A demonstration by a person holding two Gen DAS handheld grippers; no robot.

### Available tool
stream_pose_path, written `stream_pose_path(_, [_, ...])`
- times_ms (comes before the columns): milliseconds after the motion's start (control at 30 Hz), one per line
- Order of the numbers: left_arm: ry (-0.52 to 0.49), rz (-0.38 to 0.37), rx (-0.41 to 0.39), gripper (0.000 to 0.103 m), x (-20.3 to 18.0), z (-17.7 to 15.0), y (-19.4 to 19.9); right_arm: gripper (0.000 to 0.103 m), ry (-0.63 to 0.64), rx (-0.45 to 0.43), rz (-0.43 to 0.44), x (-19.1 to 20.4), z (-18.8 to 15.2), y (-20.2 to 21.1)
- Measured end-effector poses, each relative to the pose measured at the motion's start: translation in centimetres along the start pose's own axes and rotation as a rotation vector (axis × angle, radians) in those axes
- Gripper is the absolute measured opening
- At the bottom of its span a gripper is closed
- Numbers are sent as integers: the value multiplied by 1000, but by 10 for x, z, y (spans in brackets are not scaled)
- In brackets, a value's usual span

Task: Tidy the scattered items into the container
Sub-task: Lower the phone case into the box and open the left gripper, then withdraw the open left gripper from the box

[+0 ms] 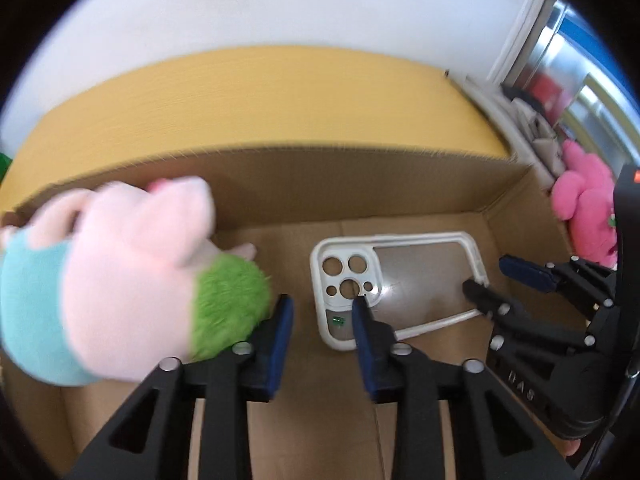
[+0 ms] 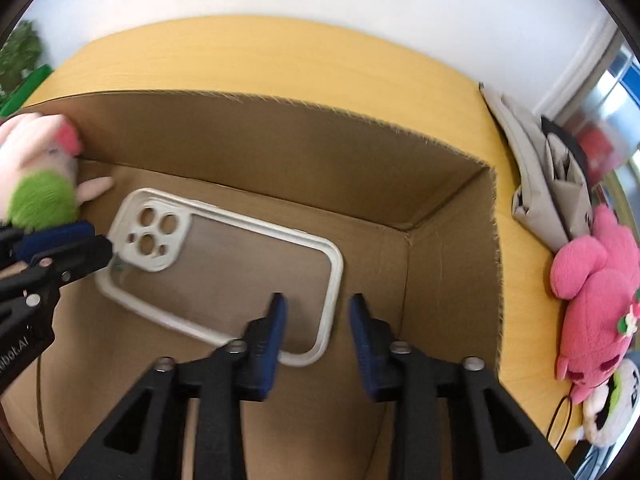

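An open cardboard box [image 1: 360,184] [image 2: 280,140] sits on a yellow table. A white phone case [image 1: 400,280] [image 2: 224,264] lies flat on the box floor. A pale pink plush with green and teal parts [image 1: 120,272] [image 2: 40,184] is blurred at the box's left side, just left of my left gripper. My left gripper [image 1: 320,308] [image 2: 92,240] is open and empty above the case's camera end. My right gripper [image 2: 318,312] [image 1: 492,276] is open and empty over the case's other end.
A bright pink plush [image 2: 596,296] [image 1: 584,208] and a white-and-green plush [image 2: 616,404] lie on the table [image 2: 280,60] right of the box. A grey folded pouch [image 2: 552,184] lies behind them. Green leaves [image 2: 20,56] show at far left.
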State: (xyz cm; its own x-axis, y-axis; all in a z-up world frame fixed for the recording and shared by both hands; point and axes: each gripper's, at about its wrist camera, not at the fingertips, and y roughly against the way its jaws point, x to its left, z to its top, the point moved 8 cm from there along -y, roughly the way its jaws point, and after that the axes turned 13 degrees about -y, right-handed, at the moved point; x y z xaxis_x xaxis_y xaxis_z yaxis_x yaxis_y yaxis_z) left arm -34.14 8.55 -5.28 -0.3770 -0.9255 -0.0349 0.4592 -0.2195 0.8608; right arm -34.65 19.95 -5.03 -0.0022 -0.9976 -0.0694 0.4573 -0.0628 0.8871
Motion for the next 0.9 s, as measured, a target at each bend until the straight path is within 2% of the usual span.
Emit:
stream_pose_path(33, [-7,6,-31,31,2,-1,15,51,10,-14,15,3,-2,8])
stream_pose_path(100, [-23,13,-109,36,4,-2,49,78,38,-95,19,7,-8,38])
stream_pose_path(133, [-25,15,-150,46,4,-4,67,83,47,-140,30,9,-11,54])
stream_pose_path(167, [-31,21,-200,60,4,-8,89,89,54,-191,63,12,-18,77])
stream_pose_path(200, [-40,33,-247,67,5,-14,110,92,55,-219,97,15,-23,94])
stream_pose_path(233, [-51,50,-296,79,5,-20,133,93,54,-240,133,18,-30,110])
stream_pose_path(300, [-81,77,-372,81,1,-38,173,101,46,-290,214,24,-51,152])
stream_pose_path(400, [-85,37,-422,82,-9,-67,208,103,36,-331,281,26,-86,197])
stream_pose_path(467, [-102,19,-459,82,-24,-87,222,103,17,-350,296,23,-109,216])
stream_pose_path(567, [-157,71,-492,82,-39,-125,241,103,-19,-364,244,19,-141,227])
stream_pose_path(633, [-167,110,-495,82,-54,-134,238,103,-41,-356,216,15,-155,227])
stream_pose_path(733, [-111,128,-500,82,-55,-156,244,103,-80,-315,218,10,-178,228])
stream_pose_path(900, [-41,102,-494,82,-51,-180,255,103,-74,-320,177,7,-201,239])
